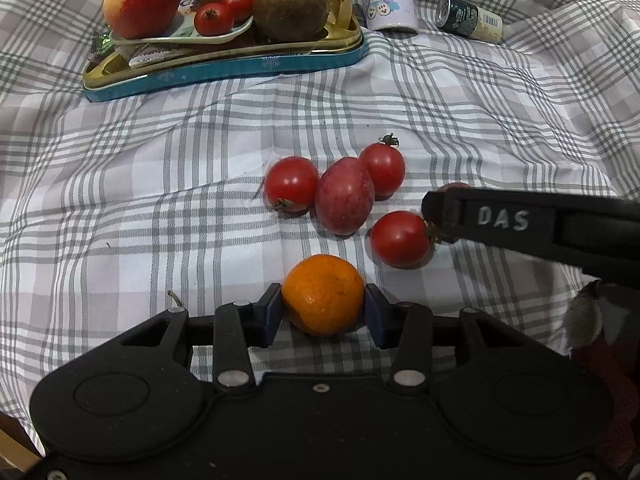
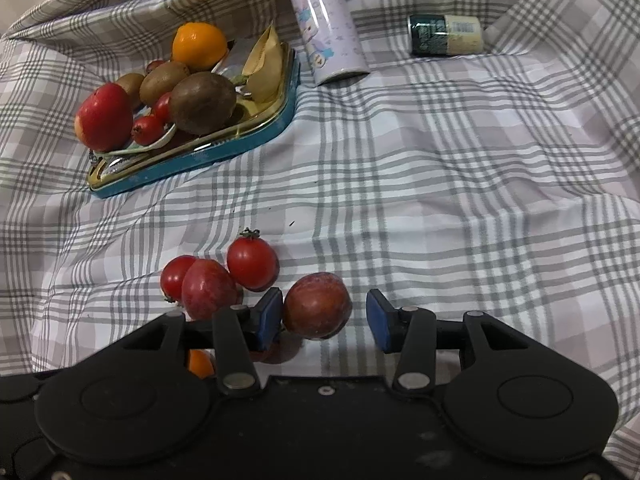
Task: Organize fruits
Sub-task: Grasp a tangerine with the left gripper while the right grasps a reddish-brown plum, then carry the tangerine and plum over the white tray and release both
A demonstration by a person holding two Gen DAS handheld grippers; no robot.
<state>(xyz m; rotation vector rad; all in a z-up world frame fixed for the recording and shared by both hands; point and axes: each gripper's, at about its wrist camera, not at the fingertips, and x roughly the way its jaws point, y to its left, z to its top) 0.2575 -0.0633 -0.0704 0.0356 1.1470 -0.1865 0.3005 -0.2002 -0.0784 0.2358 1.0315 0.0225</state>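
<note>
Orange mandarin [image 1: 323, 294] sits between the blue pads of the left hand-held gripper [image 1: 323, 312], both pads touching it, so it looks gripped, still low on the checked cloth [image 1: 160, 184]. Right hand-held gripper [image 2: 324, 316] is open around a dark red plum [image 2: 317, 305]: the left pad touches it, the right pad stands apart.

Progress: partly done. Blue tin tray [image 2: 224, 148] at the back already holds one apple [image 2: 105, 117], three kiwis that I can count, two cherry tomatoes, one orange [image 2: 199, 45] and a small dark fruit half hidden.

Left on the cloth: one mandarin, two plums (second one [image 1: 344, 195] in the cluster), three cherry tomatoes [image 1: 291, 183], touching or just beside each other. So six loose pieces remain.

Not fruit: one purple cartoon can [image 2: 328, 26] and one small dark bottle [image 2: 444, 35], lying well apart behind.
</note>
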